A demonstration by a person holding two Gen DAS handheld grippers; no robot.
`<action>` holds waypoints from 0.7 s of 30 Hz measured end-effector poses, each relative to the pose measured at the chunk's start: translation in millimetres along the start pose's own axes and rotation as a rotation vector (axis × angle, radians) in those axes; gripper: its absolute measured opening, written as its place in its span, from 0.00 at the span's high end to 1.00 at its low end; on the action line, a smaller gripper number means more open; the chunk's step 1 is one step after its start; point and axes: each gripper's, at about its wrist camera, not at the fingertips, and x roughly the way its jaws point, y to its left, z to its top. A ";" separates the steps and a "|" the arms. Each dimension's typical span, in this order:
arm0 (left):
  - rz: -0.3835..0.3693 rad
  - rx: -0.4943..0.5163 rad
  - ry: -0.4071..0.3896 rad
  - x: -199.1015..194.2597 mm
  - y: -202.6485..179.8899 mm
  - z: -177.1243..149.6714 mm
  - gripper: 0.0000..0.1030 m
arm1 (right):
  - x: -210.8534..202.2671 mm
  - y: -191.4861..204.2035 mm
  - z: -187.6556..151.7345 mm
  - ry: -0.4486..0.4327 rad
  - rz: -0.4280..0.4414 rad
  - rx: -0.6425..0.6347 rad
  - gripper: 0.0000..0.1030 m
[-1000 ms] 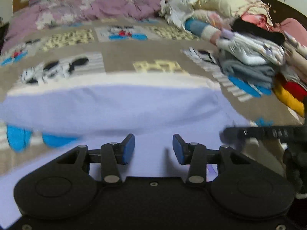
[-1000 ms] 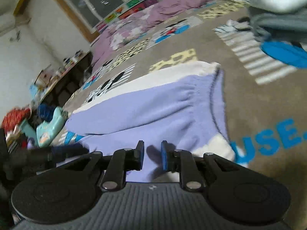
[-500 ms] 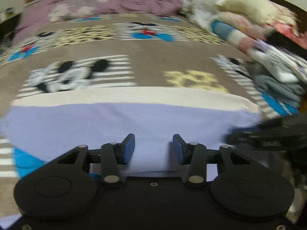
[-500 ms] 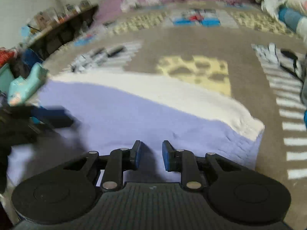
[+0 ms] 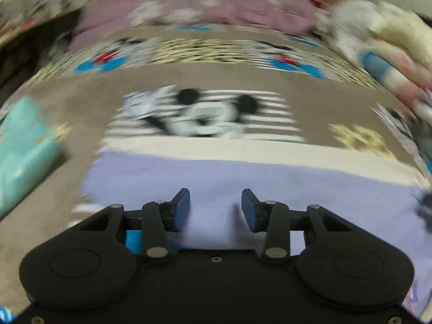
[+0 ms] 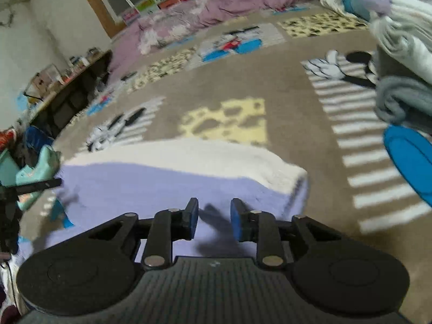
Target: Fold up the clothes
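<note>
A lavender garment (image 5: 243, 181) with a cream band along its far edge lies flat on a brown cartoon-print blanket (image 5: 216, 81). It also shows in the right wrist view (image 6: 151, 181). My left gripper (image 5: 215, 206) is open and empty, just above the garment's near left part. My right gripper (image 6: 214, 216) is open with a narrower gap, empty, over the garment near its right end (image 6: 297, 186). The left gripper's tip (image 6: 37, 185) shows at the left edge of the right wrist view.
A pile of folded clothes (image 6: 405, 62) stands at the right. A teal cloth (image 5: 21, 151) lies at the left, a purple quilt (image 6: 216, 13) at the back. Cluttered shelves (image 6: 59, 81) run along the left wall.
Both grippers have swung left over the garment, and the views pan left. The right gripper's jaws have opened a little wider. The garment now lies flatter.
</note>
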 end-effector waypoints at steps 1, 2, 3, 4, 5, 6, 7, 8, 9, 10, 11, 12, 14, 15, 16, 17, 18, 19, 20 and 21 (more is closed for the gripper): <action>-0.041 0.027 0.001 0.8 -17.7 -0.5 0.61 | 1.0 3.3 2.7 -0.006 0.009 -0.004 0.71; -0.089 0.048 0.006 3.7 -35.6 -0.5 0.61 | 3.4 7.5 5.8 -0.005 0.013 -0.011 0.71; -0.136 0.069 0.012 6.9 -53.0 -0.5 0.61 | 5.9 10.9 9.6 0.001 0.021 -0.017 0.71; -0.174 0.087 0.020 11.8 -66.8 -0.1 0.60 | 7.9 13.4 13.9 0.007 0.024 -0.025 0.70; -0.180 0.106 0.024 16.2 -76.1 1.3 0.60 | 11.1 14.9 18.3 0.017 0.018 -0.033 0.69; -0.186 0.126 0.028 20.9 -85.0 2.7 0.60 | 15.8 15.7 22.7 0.036 0.010 -0.047 0.68; -0.192 0.141 0.035 27.1 -91.8 5.2 0.60 | 20.7 16.5 27.1 0.055 0.004 -0.062 0.68; -0.206 0.147 0.052 37.4 -95.7 8.5 0.61 | 26.2 17.7 31.1 0.071 0.005 -0.081 0.67; -0.222 0.151 0.088 51.1 -98.2 10.8 0.61 | 33.3 19.4 33.5 0.095 0.006 -0.103 0.67; -0.232 0.155 0.118 64.2 -100.4 13.5 0.61 | 43.9 21.3 35.8 0.133 -0.007 -0.129 0.68; -0.207 0.161 0.115 73.7 -101.8 18.0 0.60 | 54.1 22.2 38.3 0.164 -0.023 -0.150 0.68; -0.183 0.167 0.112 83.3 -103.1 22.5 0.60 | 62.3 19.0 41.6 0.162 -0.056 -0.147 0.72; -0.153 0.163 0.107 95.2 -102.6 32.4 0.60 | 69.5 11.9 50.4 0.126 -0.107 -0.118 0.74; -0.146 0.156 0.105 98.5 -101.1 37.6 0.60 | 70.3 8.5 55.0 0.101 -0.126 -0.103 0.74; -0.138 0.150 0.103 101.0 -99.5 42.4 0.60 | 72.9 6.8 57.3 0.097 -0.141 -0.114 0.74; -0.134 0.150 0.100 99.5 -97.7 44.5 0.61 | 75.3 5.3 59.1 0.096 -0.153 -0.124 0.74; -0.131 0.151 0.095 96.9 -95.9 46.2 0.63 | 77.0 4.6 58.5 0.105 -0.152 -0.129 0.74; -0.140 0.159 0.081 88.7 -94.0 45.2 0.65 | 77.9 4.3 58.0 0.112 -0.150 -0.134 0.74; -0.148 0.166 0.066 80.5 -92.2 44.3 0.65 | 73.7 6.4 57.5 0.103 -0.142 -0.141 0.73; -0.160 0.172 0.054 72.2 -90.5 43.0 0.65 | 66.6 9.6 56.7 0.087 -0.116 -0.145 0.72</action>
